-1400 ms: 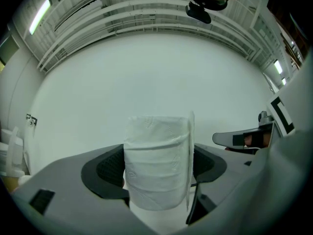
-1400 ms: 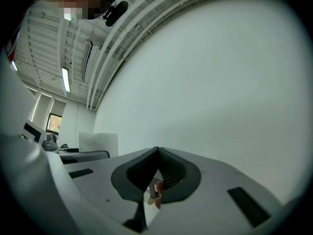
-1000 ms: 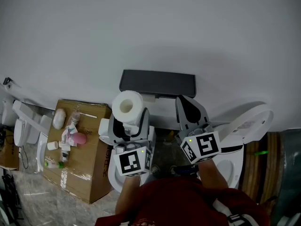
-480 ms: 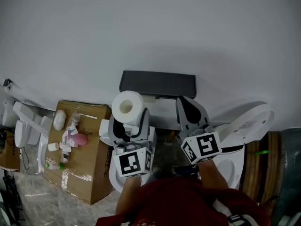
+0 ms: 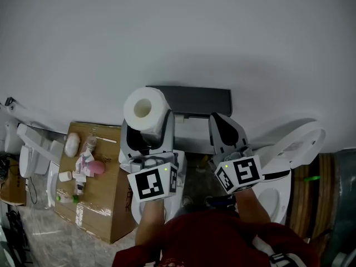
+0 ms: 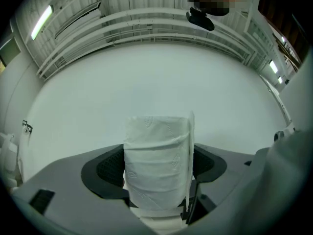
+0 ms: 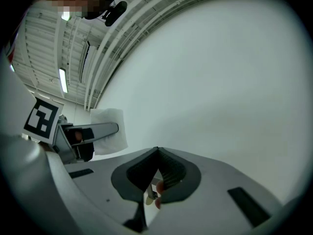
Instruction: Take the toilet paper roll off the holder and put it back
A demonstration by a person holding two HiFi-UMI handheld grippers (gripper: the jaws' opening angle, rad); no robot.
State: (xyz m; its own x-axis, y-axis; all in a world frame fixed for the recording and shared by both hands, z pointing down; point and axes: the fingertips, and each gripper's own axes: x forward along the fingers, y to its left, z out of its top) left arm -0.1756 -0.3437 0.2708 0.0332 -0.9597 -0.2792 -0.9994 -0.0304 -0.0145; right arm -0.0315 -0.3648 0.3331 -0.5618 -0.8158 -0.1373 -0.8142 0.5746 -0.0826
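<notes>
A white toilet paper roll (image 5: 146,109) stands on end between the jaws of my left gripper (image 5: 148,122), which is shut on it. The roll's hollow core faces up, and it overlaps the left end of the dark grey holder (image 5: 192,99) on the white wall. In the left gripper view the roll (image 6: 157,168) fills the gap between the black pads, a loose sheet edge along its right side. My right gripper (image 5: 225,128) is held beside it to the right, below the holder. Its tips (image 7: 156,153) meet with nothing between them. From there the roll (image 7: 111,131) shows at the left.
A cardboard box (image 5: 111,204) at the lower left carries small bottles and a pink item (image 5: 94,166). White plastic fixtures (image 5: 33,149) lie further left. A white toilet seat with its lid raised (image 5: 292,146) is at the right. The plain white wall (image 5: 178,32) fills the background.
My left gripper has risen with the roll, which now overlaps the holder's left end instead of sitting below it. The right gripper has stayed where it was.
</notes>
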